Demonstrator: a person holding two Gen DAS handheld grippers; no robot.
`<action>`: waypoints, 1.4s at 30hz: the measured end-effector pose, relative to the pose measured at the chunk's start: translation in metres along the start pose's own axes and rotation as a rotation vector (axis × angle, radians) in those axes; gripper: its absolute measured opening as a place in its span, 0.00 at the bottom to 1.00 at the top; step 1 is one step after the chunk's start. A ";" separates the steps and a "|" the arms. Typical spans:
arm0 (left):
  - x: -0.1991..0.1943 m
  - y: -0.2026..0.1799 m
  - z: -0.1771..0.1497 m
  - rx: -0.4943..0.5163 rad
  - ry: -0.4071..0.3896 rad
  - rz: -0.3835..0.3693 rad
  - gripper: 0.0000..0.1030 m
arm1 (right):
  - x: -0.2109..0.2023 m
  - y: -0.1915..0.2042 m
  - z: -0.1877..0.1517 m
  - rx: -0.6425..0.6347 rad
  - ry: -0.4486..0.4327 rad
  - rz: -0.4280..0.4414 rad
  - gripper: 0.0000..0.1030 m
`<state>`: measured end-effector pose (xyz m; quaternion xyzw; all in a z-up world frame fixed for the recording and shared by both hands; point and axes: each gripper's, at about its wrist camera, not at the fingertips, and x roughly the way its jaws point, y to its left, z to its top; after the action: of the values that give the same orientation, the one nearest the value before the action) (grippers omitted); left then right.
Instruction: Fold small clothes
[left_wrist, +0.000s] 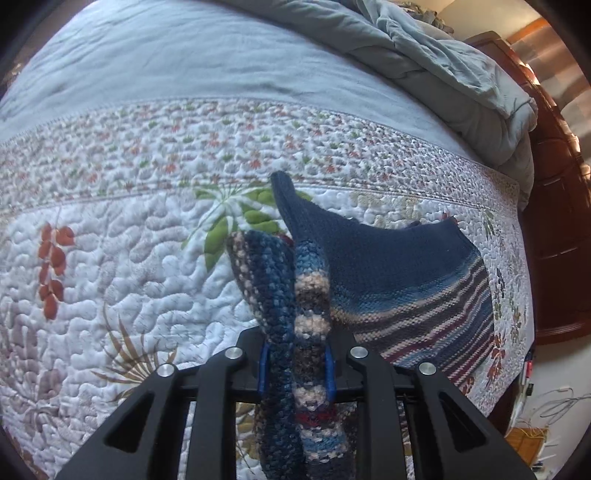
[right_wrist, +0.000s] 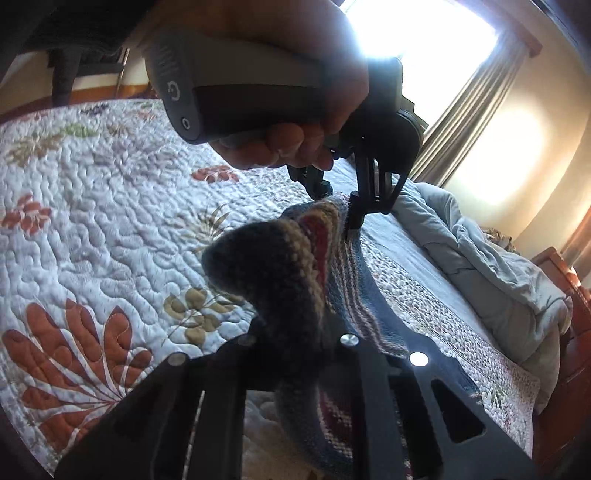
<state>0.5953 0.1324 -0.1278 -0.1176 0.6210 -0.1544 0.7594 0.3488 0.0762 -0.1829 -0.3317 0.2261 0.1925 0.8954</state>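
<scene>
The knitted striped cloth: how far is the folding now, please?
Done: hard to say; no finished fold shows. In hand: the left gripper and the right gripper are each shut on an edge of the knitted striped cloth, lifting it while its far part lies on the quilt. Left: lay the edges over and flatten.

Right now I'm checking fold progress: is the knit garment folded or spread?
Neither: the knit garment hangs lifted and bunched, pinched by the left gripper and right gripper above the quilt.

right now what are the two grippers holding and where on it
Both hold the same striped knitted garment. The left gripper is shut on a bunched fold of its striped edge; the right gripper pinches another bunched striped edge, lifting it off the quilt.
</scene>
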 end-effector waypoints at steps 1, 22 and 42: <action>-0.002 -0.008 0.002 0.005 -0.002 0.009 0.21 | -0.005 -0.004 -0.002 0.009 -0.003 -0.002 0.11; -0.035 -0.148 0.028 0.101 -0.045 0.190 0.21 | -0.063 -0.127 -0.037 0.314 -0.112 0.044 0.10; -0.004 -0.261 0.047 0.205 -0.078 0.222 0.21 | -0.076 -0.211 -0.091 0.481 -0.131 0.025 0.10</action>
<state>0.6173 -0.1076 -0.0179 0.0239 0.5810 -0.1276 0.8035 0.3652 -0.1496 -0.0972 -0.0932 0.2108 0.1652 0.9589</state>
